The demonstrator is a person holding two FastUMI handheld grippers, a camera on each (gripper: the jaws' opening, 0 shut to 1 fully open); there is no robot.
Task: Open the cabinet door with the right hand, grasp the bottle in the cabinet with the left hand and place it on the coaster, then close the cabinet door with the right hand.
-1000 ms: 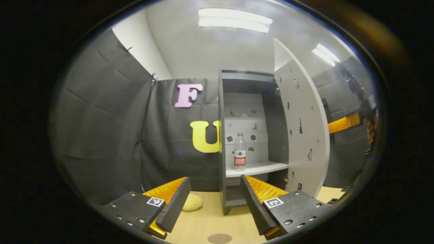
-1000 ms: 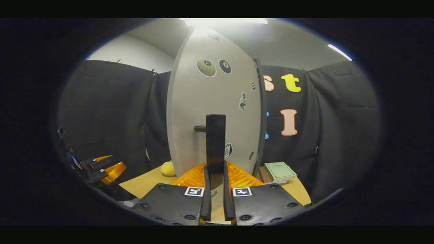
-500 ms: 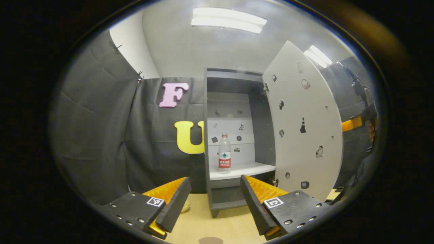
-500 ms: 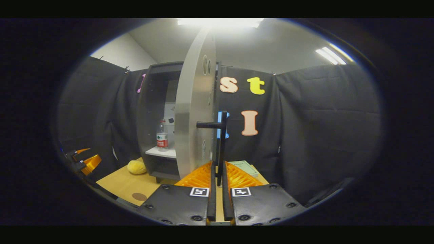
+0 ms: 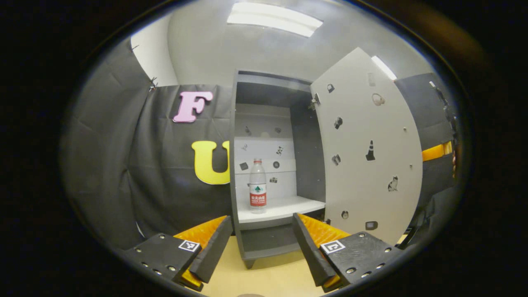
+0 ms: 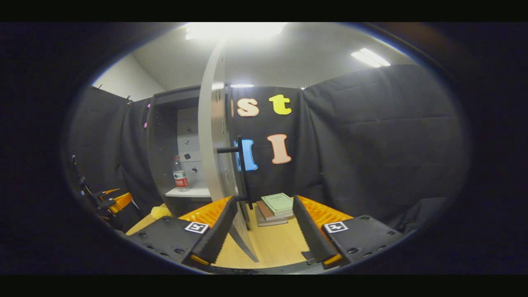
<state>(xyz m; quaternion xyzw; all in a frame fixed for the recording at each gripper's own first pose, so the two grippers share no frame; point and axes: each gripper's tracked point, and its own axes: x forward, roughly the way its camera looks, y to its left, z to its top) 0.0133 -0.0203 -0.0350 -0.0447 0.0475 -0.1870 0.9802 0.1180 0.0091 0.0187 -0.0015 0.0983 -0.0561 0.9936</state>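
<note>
Left gripper view: the tall dark-grey cabinet [image 5: 243,165] is seen standing open, its pale grey sticker-dotted door [image 5: 367,148] swung wide to the right. The clear plastic water bottle with a red label [image 5: 257,186] is seen upright on the white shelf [image 5: 280,208], near the shelf's left front edge, untouched. The left gripper [image 5: 260,243] is held in front of the cabinet with its jaws well apart and nothing between them, roughly lined up below the bottle.

Right gripper view: the right gripper [image 6: 264,231] is shown with jaws apart and empty, just beside the black bar handle [image 6: 241,173] on the door's outer face (not touching it, as far as can be judged). The door is seen edge-on here.

Step judged: door opening is done; the bottle grasp is next. A forward and upward reach into the cabinet is called for, fingers kept wide until the bottle body sits between them, then closed below the shoulder. The light bottle could be tipped by a one-sided touch.

View differences: the stack of books with a green cover [image 6: 274,208] at the far edge of the light wooden desk [image 6: 276,243], the handle, and the yellow round soft object [image 6: 159,212] by the cabinet foot are given by the right gripper view; the door's inner face and the shelf head-on are given by the left gripper view. The coaster cannot be made out with confidence.
</note>
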